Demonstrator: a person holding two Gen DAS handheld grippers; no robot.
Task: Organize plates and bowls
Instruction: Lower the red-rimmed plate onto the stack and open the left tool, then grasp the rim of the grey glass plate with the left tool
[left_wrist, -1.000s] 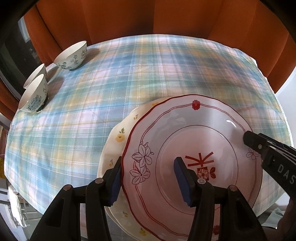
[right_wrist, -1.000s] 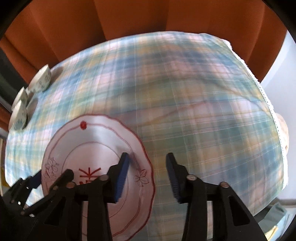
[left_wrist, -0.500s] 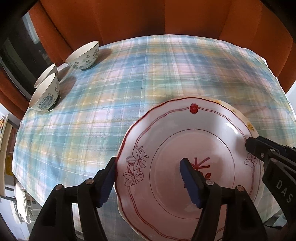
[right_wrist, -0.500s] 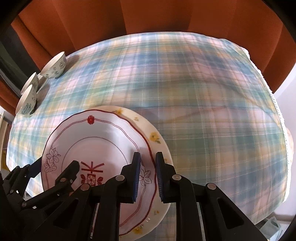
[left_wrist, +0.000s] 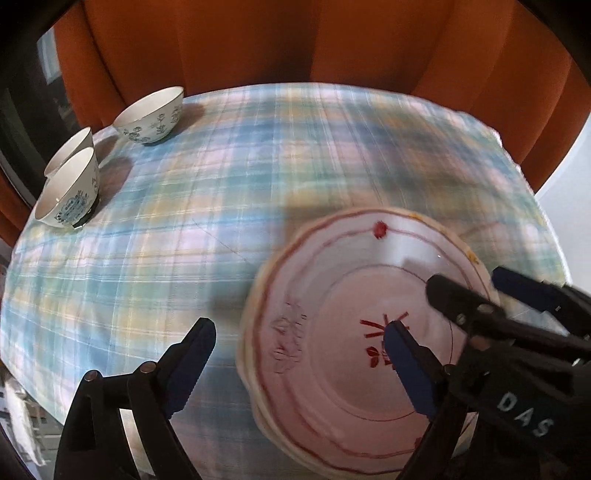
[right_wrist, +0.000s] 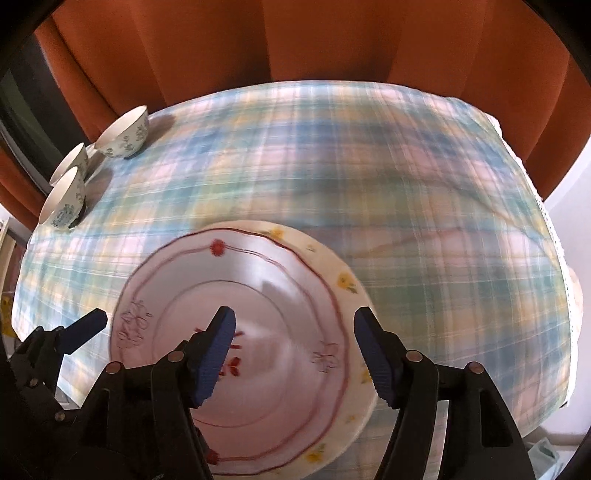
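A white plate with a red rim lies stacked on a white plate with yellow flowers near the front of the plaid tablecloth. My left gripper straddles the stack's left rim, jaws opening, pads clear of it. My right gripper straddles the right rim, jaws also opening, nothing pressed between them. Three white bowls with blue flowers stand at the far left: one apart, and two close together.
Orange curtains hang right behind the table's far edge. The cloth drops off at the right edge, next to a pale wall. The left gripper's fingertip shows at the lower left of the right wrist view.
The red-rimmed plate came to rest on the yellow-flower plate. My right gripper shut on its rim, then let go. My left gripper opened wide, and both drew back a little.
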